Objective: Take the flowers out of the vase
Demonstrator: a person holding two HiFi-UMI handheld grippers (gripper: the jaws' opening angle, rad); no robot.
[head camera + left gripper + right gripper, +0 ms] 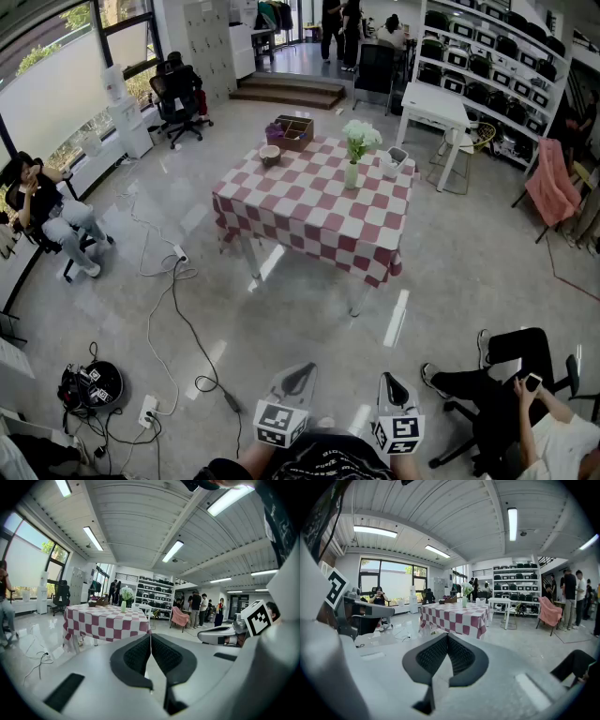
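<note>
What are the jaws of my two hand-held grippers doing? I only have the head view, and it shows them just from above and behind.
Observer: The left hand-held gripper has its black ribbed jaws pressed together, with nothing between them.
Operator: And the right one?
Observer: The right hand-held gripper is shut too, and empty.
Operator: Where does the vase sit as seen from there?
Observer: In the right gripper view the pale green vase of white flowers shows above the jaw tips and slightly to their right. It is far off, on the red-and-white checked table.
</note>
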